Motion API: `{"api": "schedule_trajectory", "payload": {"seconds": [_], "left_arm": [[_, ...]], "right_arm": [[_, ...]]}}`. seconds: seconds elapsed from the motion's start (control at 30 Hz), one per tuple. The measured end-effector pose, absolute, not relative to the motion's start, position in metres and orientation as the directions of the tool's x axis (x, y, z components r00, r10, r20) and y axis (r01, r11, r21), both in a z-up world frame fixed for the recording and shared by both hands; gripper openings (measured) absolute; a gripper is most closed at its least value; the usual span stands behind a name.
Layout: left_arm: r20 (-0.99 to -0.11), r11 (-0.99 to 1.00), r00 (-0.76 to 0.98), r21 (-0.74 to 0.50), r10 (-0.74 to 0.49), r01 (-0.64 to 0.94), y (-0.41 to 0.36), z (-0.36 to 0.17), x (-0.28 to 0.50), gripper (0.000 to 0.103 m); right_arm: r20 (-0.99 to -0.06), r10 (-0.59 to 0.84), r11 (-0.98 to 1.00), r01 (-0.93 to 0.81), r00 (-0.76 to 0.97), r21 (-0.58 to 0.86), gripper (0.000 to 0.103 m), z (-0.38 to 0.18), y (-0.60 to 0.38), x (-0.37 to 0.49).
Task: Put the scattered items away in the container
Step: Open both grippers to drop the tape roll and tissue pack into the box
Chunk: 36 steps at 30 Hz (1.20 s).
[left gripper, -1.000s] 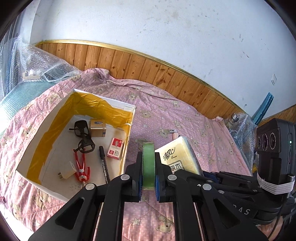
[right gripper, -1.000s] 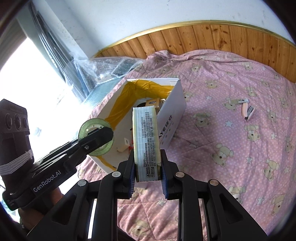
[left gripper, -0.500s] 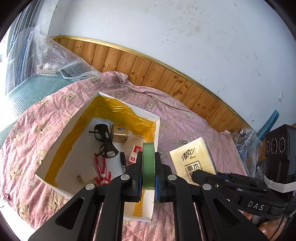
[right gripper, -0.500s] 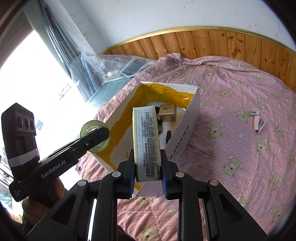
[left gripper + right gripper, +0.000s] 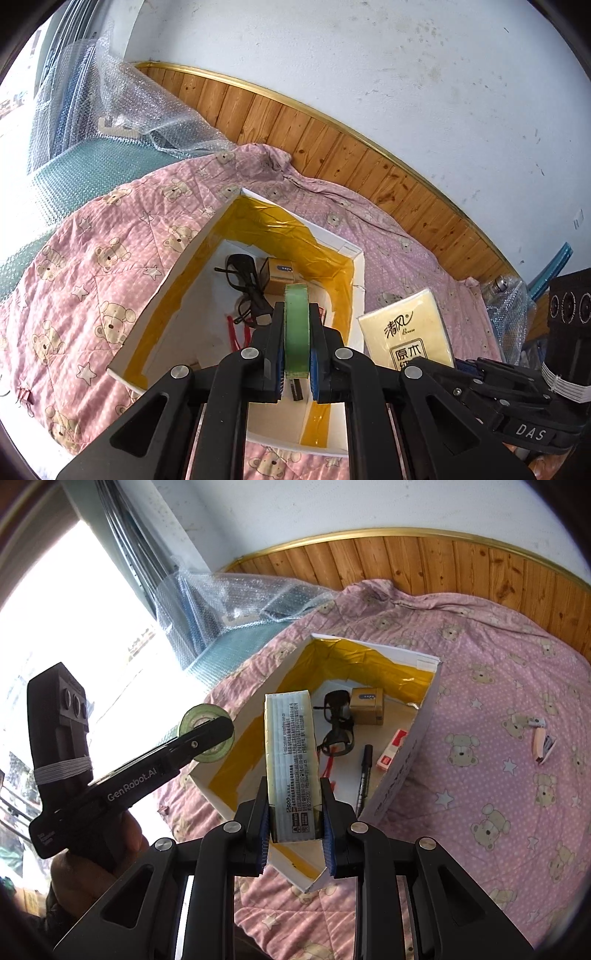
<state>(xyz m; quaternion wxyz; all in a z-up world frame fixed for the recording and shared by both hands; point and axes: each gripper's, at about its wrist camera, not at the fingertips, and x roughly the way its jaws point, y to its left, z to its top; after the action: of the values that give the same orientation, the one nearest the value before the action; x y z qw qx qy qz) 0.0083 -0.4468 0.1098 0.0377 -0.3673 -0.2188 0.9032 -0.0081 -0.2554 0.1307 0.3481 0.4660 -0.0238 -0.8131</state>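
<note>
My left gripper (image 5: 295, 354) is shut on a green tape roll (image 5: 296, 325), held on edge above the near part of the white box with yellow-taped walls (image 5: 258, 218). My right gripper (image 5: 294, 819) is shut on a yellow tissue pack (image 5: 291, 753), also hanging over the box (image 5: 424, 716). In the left wrist view the tissue pack (image 5: 406, 328) floats just right of the box. Inside lie black glasses (image 5: 338, 720), a gold carton (image 5: 365, 710), a red-and-white packet (image 5: 393, 747), a black marker (image 5: 364, 775) and something red (image 5: 232, 332). The left gripper (image 5: 207, 734) with the tape roll (image 5: 205, 716) hovers by the box's left wall.
The box sits on a pink bear-print quilt (image 5: 498, 775). A small pink stapler (image 5: 543, 744) and a small white item (image 5: 533, 722) lie on the quilt right of the box. Bubble-wrapped bundles (image 5: 110, 122) and a wood-panelled wall (image 5: 443, 561) border the bed. A hand (image 5: 88, 867) grips the left tool.
Both grippers have moved left and forward over the box with their loads; the box now sits under them, and its inside shows more in the right wrist view.
</note>
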Motion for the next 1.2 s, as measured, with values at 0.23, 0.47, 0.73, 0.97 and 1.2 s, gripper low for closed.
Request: {"api": "schedule_trajectory", "payload": {"seconds": [0.23, 0.47, 0.73, 0.97, 1.2], "left_arm": [[-0.675, -0.896, -0.706, -0.422, 0.213, 0.134, -0.466, 0.095, -0.008, 0.01], [-0.7, -0.897, -0.681, -0.417, 0.215, 0.146, -0.469, 0.083, -0.028, 0.01], [-0.743, -0.917, -0.644, -0.366, 0.183, 0.161, -0.47, 0.062, -0.063, 0.013], [-0.755, -0.906, -0.641, -0.357, 0.136, 0.229, -0.484, 0.05, -0.065, 0.038], [-0.754, -0.889, -0.636, -0.392, 0.164, 0.236, -0.49, 0.049, -0.057, 0.038]], "right_arm": [[-0.755, -0.587, -0.748, 0.552, -0.291, 0.369, 0.025, 0.118, -0.27, -0.018], [-0.766, -0.582, -0.748, 0.549, -0.273, 0.373, 0.025, 0.108, -0.28, -0.032], [-0.799, -0.546, -0.779, 0.504, -0.252, 0.373, 0.028, 0.079, -0.29, -0.055], [-0.803, -0.541, -0.794, 0.468, -0.249, 0.389, 0.04, 0.069, -0.281, -0.061], [-0.793, -0.555, -0.794, 0.445, -0.249, 0.416, 0.04, 0.071, -0.271, -0.06]]}}
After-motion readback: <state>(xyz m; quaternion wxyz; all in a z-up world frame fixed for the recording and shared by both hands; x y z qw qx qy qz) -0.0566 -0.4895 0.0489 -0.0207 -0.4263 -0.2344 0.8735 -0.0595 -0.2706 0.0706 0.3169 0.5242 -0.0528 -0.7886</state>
